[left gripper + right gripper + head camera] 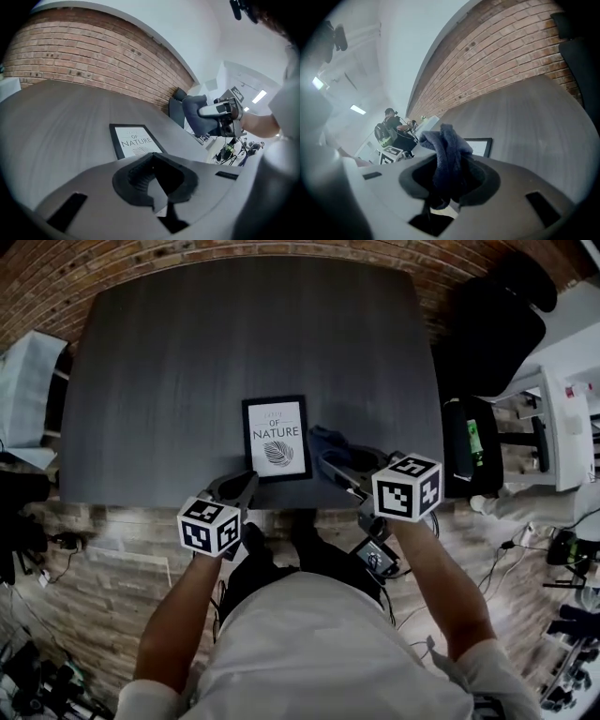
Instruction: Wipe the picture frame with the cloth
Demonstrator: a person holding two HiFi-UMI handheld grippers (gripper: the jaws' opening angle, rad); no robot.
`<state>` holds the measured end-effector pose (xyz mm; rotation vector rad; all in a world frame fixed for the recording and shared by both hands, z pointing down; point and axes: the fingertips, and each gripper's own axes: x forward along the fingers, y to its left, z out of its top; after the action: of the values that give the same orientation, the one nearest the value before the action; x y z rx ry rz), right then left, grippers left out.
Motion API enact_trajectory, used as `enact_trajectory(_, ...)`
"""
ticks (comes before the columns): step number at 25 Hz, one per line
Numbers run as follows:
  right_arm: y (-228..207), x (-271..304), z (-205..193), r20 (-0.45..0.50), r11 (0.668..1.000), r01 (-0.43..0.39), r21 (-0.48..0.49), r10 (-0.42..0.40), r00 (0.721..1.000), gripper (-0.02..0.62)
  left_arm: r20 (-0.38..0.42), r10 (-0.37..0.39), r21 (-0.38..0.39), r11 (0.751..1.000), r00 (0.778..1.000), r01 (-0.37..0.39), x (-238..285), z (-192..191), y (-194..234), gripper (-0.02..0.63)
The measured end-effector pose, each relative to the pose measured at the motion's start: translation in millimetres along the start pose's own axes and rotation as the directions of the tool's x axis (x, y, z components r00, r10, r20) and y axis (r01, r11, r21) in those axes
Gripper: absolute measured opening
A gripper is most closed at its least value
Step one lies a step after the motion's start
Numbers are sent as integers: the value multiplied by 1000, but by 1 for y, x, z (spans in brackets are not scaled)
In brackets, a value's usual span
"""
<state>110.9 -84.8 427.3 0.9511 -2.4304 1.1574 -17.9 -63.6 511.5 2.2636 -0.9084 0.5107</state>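
Observation:
A black picture frame (277,439) with a white print reading "OF NATURE" lies flat near the front edge of the dark table (187,352). It also shows in the left gripper view as the frame (133,142) just beyond the jaws. My right gripper (330,461) is shut on a dark blue cloth (444,157), which bunches up out of the jaws; in the head view the cloth (323,438) hangs just right of the frame. My left gripper (246,482) is shut with nothing in it, just below the frame's lower left corner.
A brick wall (281,247) runs behind the table. A black office chair (492,329) and a white desk with gear (562,418) stand at the right. Cables and equipment lie on the floor at both sides. The table's far half is bare.

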Motion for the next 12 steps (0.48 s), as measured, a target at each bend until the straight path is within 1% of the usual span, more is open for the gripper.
enact_trajectory(3,-20,15,15,-28,999,-24,-32,23,999,115,-25,36,26,999,999,-35,21,5,14,9)
enact_trajectory(6,-36,34,22,-65,998,-37,-54,33,997,115,-80,76,82,994,994,-69,33,-1,24,9)
enact_trajectory(9,-49,58,31,-102,997,-27,-76,19,995,115,-131,88,153,986,987,-68,44,-5,31,9)
enact_trajectory(12,-60,81,41,-128,996,-8,-94,-4,992,115,-163,94,223,973,982,-56,54,-5,37,9)
